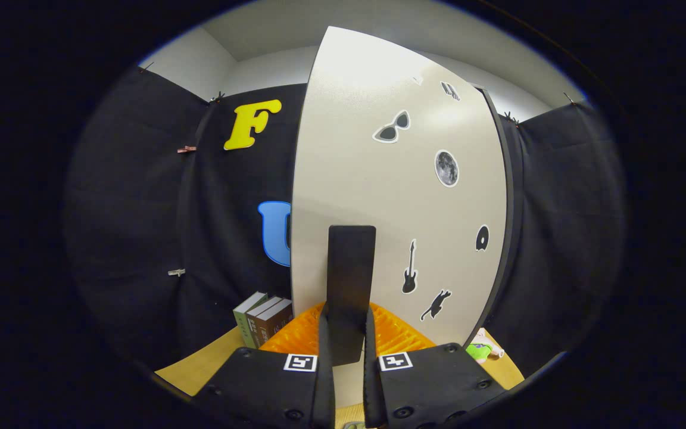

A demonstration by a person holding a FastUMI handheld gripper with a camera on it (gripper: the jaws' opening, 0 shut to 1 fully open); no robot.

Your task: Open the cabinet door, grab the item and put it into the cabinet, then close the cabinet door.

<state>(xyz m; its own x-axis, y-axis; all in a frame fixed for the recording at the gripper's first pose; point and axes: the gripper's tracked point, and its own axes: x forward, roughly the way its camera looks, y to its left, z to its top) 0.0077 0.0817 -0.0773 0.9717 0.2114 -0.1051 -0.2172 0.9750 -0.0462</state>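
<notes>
The gripper is closing on the handle, a dark upright bar mounted on the cabinet door. Both fingers are pressing against the lower end of the handle, one on each side, with the handle rising above the fingertips.

The cabinet door is standing directly ahead of the gripper and is showing its pale outer face. Stickers are sitting on that face to the right of the handle: sunglasses high up, a moon below them, a guitar level with the handle, and a cat lower still. The dark edge of the door is running down its right side.

An orange ribbed object is lying at the foot of the door, just behind the handle. Whether it is the item to be stored cannot be determined. Three books are standing upright on the bench, left of the door's lower corner. A small green and pink toy is lying on the bench by the door's lower right corner.
</notes>
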